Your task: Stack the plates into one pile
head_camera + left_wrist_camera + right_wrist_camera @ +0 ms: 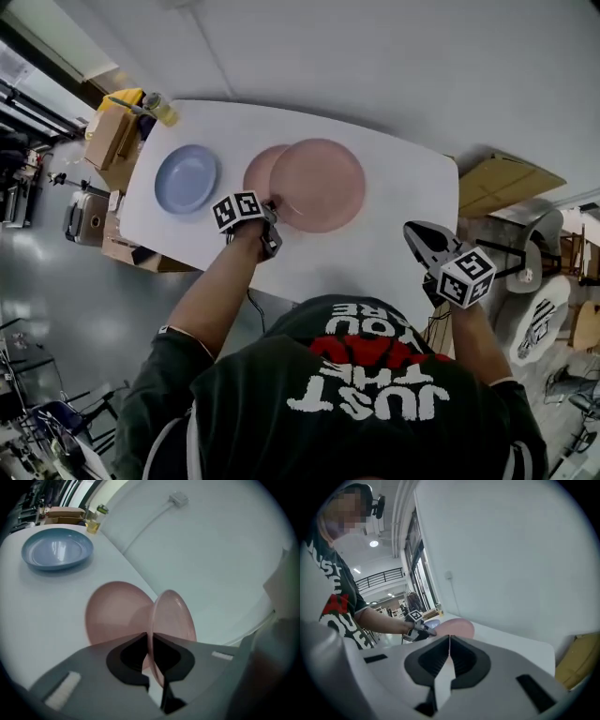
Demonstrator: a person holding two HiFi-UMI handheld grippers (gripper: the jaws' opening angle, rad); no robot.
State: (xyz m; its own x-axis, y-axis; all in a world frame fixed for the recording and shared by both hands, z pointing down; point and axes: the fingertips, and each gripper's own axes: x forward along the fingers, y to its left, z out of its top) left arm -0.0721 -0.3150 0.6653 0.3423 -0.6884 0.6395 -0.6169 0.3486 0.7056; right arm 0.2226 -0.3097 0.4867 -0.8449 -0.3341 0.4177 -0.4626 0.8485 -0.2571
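— What colours are the plates?
— The blue plate (186, 178) is a plain, pale powder blue. The upper pink plate (323, 185) and the lower pink plate (255, 174) share one soft salmon pink, with no pattern.
— And the table (394, 253)?
— Plain white.
— The grippers?
— The left gripper (273, 210) and the right gripper (418, 234) are grey with black jaw pads. Each cube carries black-and-white square markers.
— The person's shirt (394, 441)?
— Dark, with white lettering and a red patch.

white table (398, 220), cardboard boxes (109, 138), yellow-liquid bottle (160, 109)
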